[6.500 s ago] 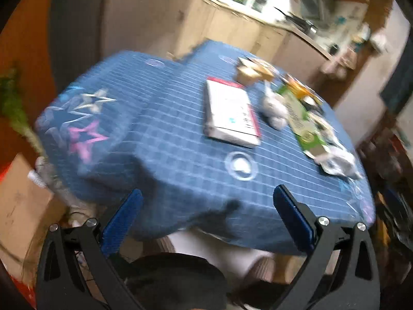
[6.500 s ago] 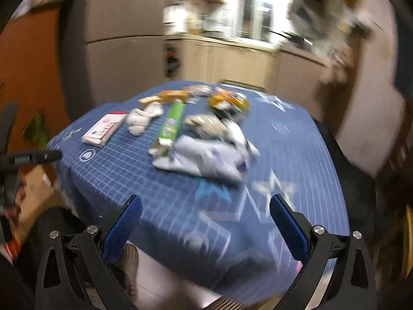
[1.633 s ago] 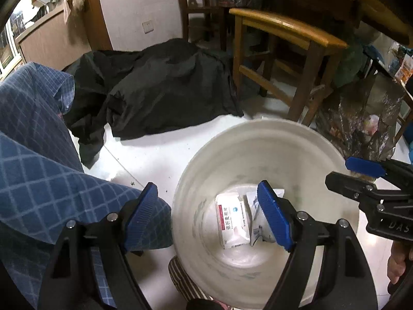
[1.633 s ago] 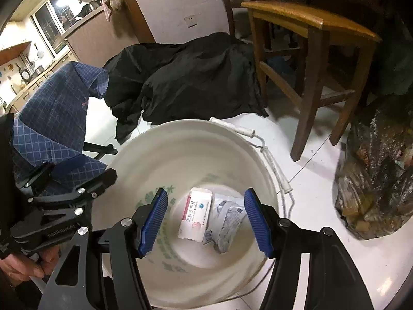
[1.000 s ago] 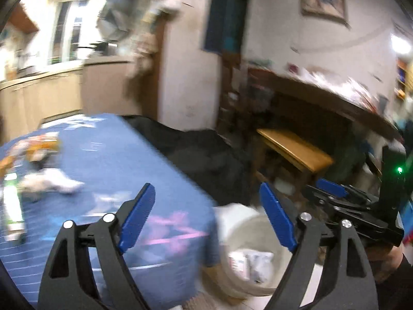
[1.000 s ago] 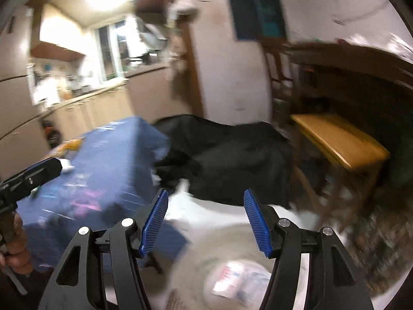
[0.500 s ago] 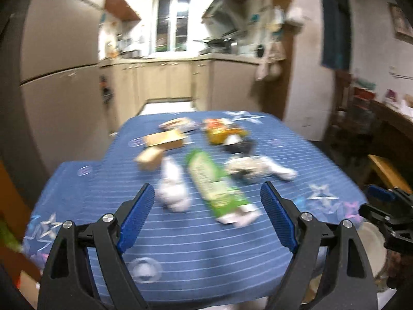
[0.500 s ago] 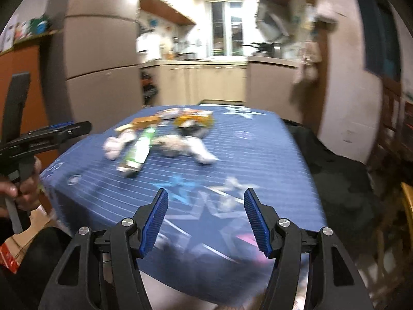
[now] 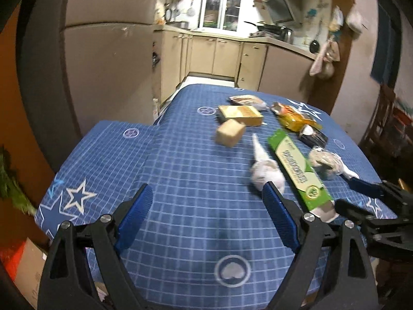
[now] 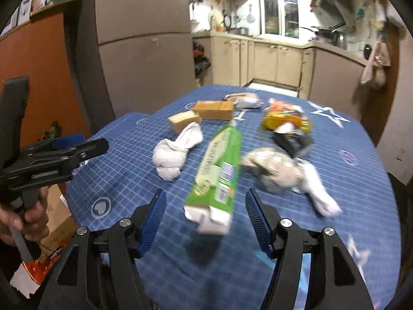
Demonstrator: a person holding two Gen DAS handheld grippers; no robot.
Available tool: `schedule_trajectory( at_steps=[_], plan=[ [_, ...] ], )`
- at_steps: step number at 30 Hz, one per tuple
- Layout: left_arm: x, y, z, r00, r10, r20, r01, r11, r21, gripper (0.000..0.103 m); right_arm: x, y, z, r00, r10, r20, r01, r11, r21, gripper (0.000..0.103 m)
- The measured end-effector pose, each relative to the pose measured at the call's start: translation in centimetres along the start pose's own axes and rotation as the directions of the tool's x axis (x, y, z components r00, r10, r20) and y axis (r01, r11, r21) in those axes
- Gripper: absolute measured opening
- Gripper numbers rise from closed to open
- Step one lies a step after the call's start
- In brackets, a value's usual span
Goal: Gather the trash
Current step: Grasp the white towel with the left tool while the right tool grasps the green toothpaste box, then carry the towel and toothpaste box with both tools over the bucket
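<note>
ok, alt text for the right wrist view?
The open right gripper hovers over a blue checked tablecloth, lined up with a long green box. A white sock lies beside it, other wrappers behind; the left gripper shows at left.

Dim room, bright kitchen at back; both views motion-blurred w/ heavy fisheye.

Main light from the glaring white kitchen window (image 9: pixel 223 1) (image 10: pixel 280 7) and the ceiling near it, blown out. Foreground darker; soft shadow on the blue checked tablecloth (image 9: pixel 196 180) (image 10: pixel 335 155) near the front edge. Long green carton (image 9: pixel 298 170) (image 10: pixel 219 168) and white crumpled wrappers smeared by blur, esp. right wrist view. Edges bend hard, corners vignette to black.
</note>
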State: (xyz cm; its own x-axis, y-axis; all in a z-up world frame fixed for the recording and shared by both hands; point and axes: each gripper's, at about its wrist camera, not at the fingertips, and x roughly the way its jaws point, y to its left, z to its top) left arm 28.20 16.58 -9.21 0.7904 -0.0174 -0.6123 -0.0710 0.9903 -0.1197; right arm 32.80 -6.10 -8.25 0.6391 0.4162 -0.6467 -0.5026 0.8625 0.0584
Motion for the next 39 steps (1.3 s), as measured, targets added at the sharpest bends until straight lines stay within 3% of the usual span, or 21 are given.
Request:
schedule_trajectory(
  at_steps=[6,9,13,18,22,28,30,31,32,34,37,39],
  plan=[
    [0.6,1.6,0.0,1.0,-0.002,-0.015,0.001,0.999,-0.045,0.083,5.0,0.8,0.6,0.988,-0.114,-0.102,0.109,0.992,-0.06,0.068],
    [0.7,1.8,0.0,1.0,-0.007,-0.017,0.006,0.998,-0.055,0.084,5.9,0.8,0.7,0.986,-0.115,-0.124,0.109,0.993,-0.05,0.052],
    [1.1,1.1,0.1,0.999,-0.033,-0.029,0.031,0.998,-0.049,0.085,5.3,0.0,0.5,0.988,-0.106,-0.116,0.107,0.994,-0.004,0.041],
    [1.3,-1.4,0.2,0.996,-0.087,-0.034,0.089,0.995,0.035,0.086,-0.2,-1.0,-1.0,0.996,-0.086,-0.005,0.086,0.993,0.084,0.038],
    [2.8,-3.9,0.6,0.99,-0.124,-0.064,0.13,0.986,0.106,0.088,-5.9,-2.5,-3.3,0.989,-0.124,0.076,0.111,0.981,0.16,0.037],
    [7.4,-7.3,1.5,0.966,-0.179,-0.185,0.201,0.974,0.108,0.087,-11.2,-5.1,-6.9,0.981,-0.168,0.102,0.133,0.95,0.284,0.037],
    [9.2,-7.8,1.4,0.963,-0.149,-0.224,0.175,0.979,0.102,0.077,-12.2,-5.8,-7.7,0.979,-0.177,0.102,0.14,0.943,0.301,0.037],
    [9.9,-7.9,1.3,0.961,-0.138,-0.241,0.166,0.981,0.102,0.063,-12.5,-5.9,-8.0,0.978,-0.182,0.103,0.143,0.941,0.306,0.037],
    [10.0,-8.1,1.2,0.97,-0.109,-0.217,0.137,0.983,0.123,0.055,-12.8,-6.1,-8.3,0.977,-0.187,0.104,0.146,0.939,0.311,0.037],
    [10.1,-8.4,1.2,0.973,-0.091,-0.214,0.126,0.98,0.153,0.039,-13.5,-6.5,-8.9,0.975,-0.193,0.108,0.149,0.935,0.323,0.037],
    [9.2,-8.1,0.9,0.973,-0.126,-0.194,0.153,0.979,0.131,0.036,-14.3,-7.1,-9.5,0.973,-0.198,0.121,0.146,0.928,0.343,0.037],
    [7.8,-8.2,0.6,0.982,-0.11,-0.156,0.133,0.98,0.148,0.036,-15.0,-7.4,-10.1,0.968,-0.211,0.134,0.153,0.923,0.353,0.037]
  ],
)
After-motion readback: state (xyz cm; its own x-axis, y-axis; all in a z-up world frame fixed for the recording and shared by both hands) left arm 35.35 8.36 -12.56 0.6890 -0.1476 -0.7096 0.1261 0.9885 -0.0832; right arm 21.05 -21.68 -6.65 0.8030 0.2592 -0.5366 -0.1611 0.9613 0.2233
